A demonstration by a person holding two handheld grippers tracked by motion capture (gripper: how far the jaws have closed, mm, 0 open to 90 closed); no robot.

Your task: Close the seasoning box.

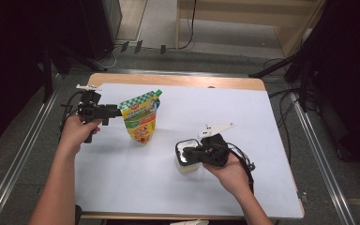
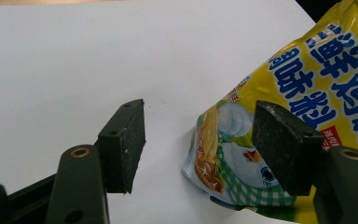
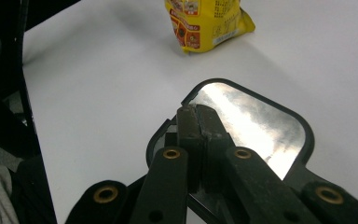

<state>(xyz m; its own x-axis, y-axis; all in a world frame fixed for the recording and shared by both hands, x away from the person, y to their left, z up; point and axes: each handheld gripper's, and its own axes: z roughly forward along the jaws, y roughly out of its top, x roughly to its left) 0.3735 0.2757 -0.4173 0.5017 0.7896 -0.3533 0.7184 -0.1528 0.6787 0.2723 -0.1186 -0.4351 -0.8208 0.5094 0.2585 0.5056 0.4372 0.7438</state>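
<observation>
Pouch [image 1: 141, 119], upright at centre-left of the high view, sits between the spread jaws of the left gripper [image 1: 115, 111], ungrasped; right gripper [image 1: 191, 153], clenched empty, rests over the tub [image 1: 186, 161] at centre, lifting apparently undone.

Pouch [image 2: 303, 98] cut off by right edge.

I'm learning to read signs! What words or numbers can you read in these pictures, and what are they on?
"鲜鸡" in big blue characters, on the yellow pouch, seen in the left gripper view.
"调味料" in blue below it, same pouch; the last character is partly covered.
Red patch at the pouch's edge: white writing, too small to read.
Pouch in the high view: red label, too blurred to read.
Pouch back in the right gripper view: fine print, unreadable.
Container with the shiny lid: no writing seen.
</observation>
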